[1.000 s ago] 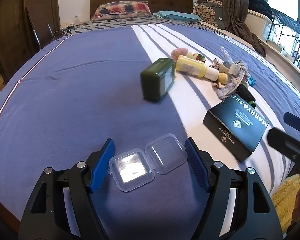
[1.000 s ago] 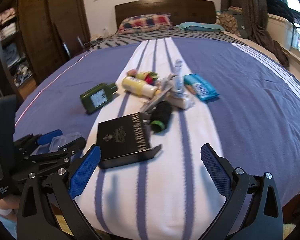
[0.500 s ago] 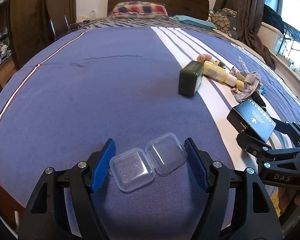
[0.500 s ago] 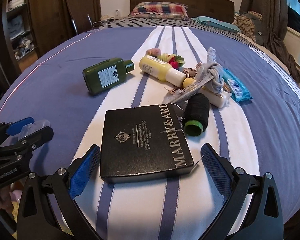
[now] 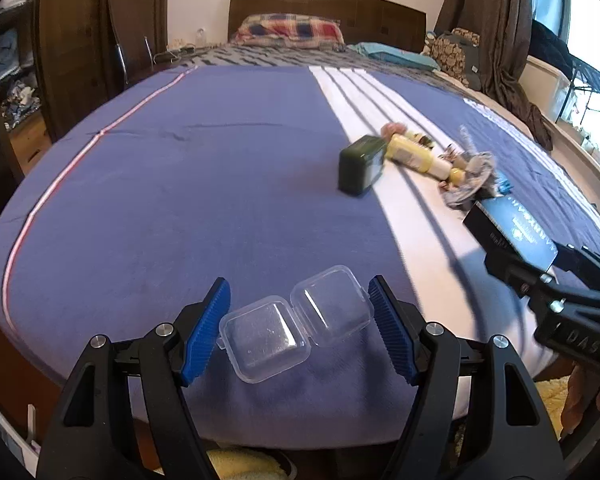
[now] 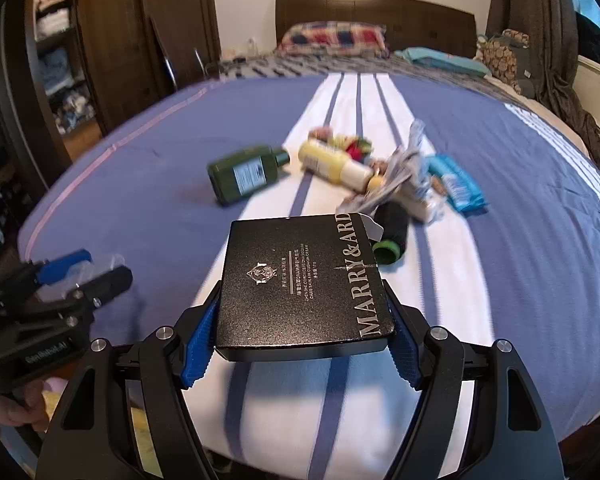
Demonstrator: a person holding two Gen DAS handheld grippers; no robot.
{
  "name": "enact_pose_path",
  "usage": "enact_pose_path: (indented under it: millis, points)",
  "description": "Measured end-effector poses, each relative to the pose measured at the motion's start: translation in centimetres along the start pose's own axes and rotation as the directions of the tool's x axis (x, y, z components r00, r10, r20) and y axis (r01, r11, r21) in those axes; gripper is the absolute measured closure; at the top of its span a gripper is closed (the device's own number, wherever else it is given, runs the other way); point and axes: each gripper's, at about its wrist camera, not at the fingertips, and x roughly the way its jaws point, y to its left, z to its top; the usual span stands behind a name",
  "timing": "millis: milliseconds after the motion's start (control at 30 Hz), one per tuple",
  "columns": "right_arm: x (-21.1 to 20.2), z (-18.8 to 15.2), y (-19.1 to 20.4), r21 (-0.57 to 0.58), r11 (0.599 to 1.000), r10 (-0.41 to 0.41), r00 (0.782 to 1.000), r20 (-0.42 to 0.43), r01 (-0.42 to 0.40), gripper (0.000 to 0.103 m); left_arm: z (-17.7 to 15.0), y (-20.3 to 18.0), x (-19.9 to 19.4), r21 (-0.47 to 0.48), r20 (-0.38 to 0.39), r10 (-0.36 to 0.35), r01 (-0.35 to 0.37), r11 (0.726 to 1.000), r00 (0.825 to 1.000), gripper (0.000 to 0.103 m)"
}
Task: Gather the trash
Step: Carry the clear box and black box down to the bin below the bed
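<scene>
My left gripper (image 5: 298, 320) is shut on an open clear plastic clamshell box (image 5: 296, 326) and holds it above the near edge of the bed. My right gripper (image 6: 300, 328) has its blue pads against both sides of a black "MARRY&ARD" box (image 6: 304, 284), shut on it at the bed's near edge. The black box also shows in the left wrist view (image 5: 512, 232) with the right gripper (image 5: 556, 292) around it. The left gripper (image 6: 72, 276) with the clear box shows at the left of the right wrist view.
On the blue-and-white striped bedspread (image 6: 500, 272) lie a green bottle (image 6: 246, 176), a yellow bottle (image 6: 332, 164), a black roll with a green end (image 6: 390, 228), crumpled wrappers (image 6: 404, 176) and a blue packet (image 6: 458, 188). A wardrobe (image 6: 112, 40) stands left; headboard and pillows lie far back.
My right gripper moved forward to the black box and closed on its sides. My left gripper kept hold of the clear box and swung a little to the left.
</scene>
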Motion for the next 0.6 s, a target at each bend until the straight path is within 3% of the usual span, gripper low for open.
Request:
enact_pose_path:
  millis: [200,600]
  points:
    - [-5.9,-0.1,-1.3,0.024,0.999,-0.045,0.993,0.105,0.043,0.030,-0.3,-2.4,-4.9,0.030,0.077,-0.028,0.026,0.999,0.997,0.035]
    - [-14.1,-4.3,-5.3,0.068,0.984,-0.177,0.966,0.190,0.167,0.030,-3.0,-7.9,-11.7,0.094,0.156,-0.122,0.109,0.990,0.980,0.035]
